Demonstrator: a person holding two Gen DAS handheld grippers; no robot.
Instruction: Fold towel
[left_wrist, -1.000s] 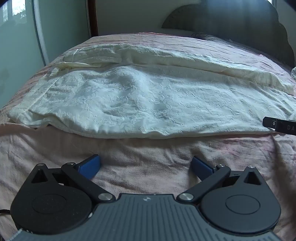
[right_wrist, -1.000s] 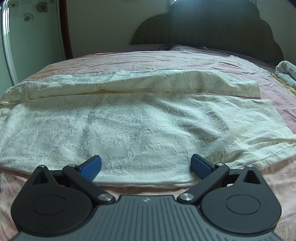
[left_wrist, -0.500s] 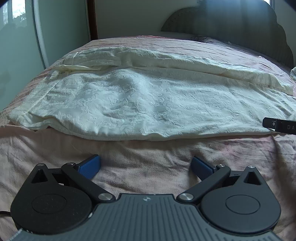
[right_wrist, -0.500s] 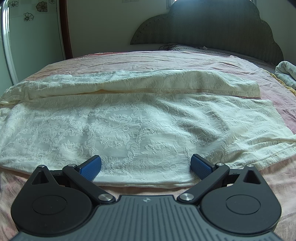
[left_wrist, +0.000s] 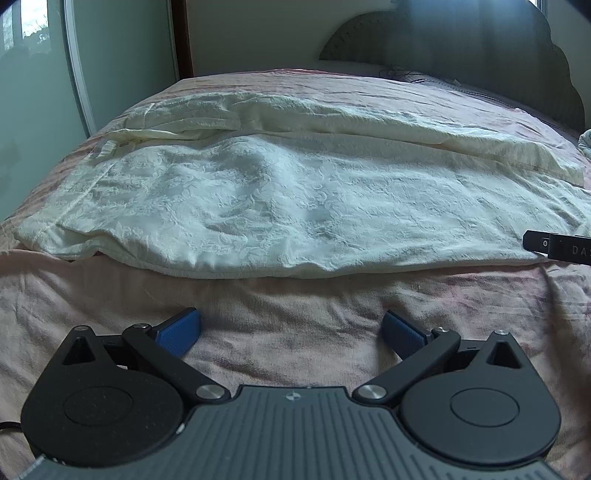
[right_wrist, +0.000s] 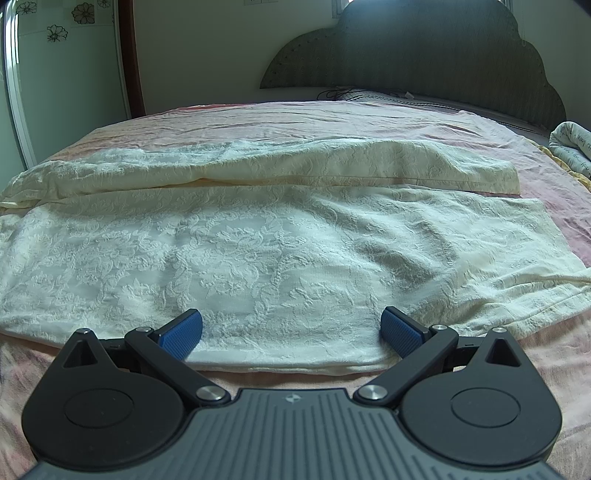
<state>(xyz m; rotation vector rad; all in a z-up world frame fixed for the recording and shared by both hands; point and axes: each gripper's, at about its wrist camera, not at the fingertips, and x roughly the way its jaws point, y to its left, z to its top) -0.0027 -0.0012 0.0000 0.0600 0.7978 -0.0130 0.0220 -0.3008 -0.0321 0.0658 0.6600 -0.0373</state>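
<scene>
A pink bed (right_wrist: 332, 122) carries a cream towel (right_wrist: 280, 258) spread across its middle, far edge folded over. Both claws gape wide, empty: left claw (left_wrist: 290, 332) short of the towel, right claw (right_wrist: 291, 330) over its near edge.

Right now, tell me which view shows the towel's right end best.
The right wrist view: the towel ends there in full, both layers' right edges lying on the pink sheet. In the left wrist view that end runs out of frame behind a black bar.
</scene>
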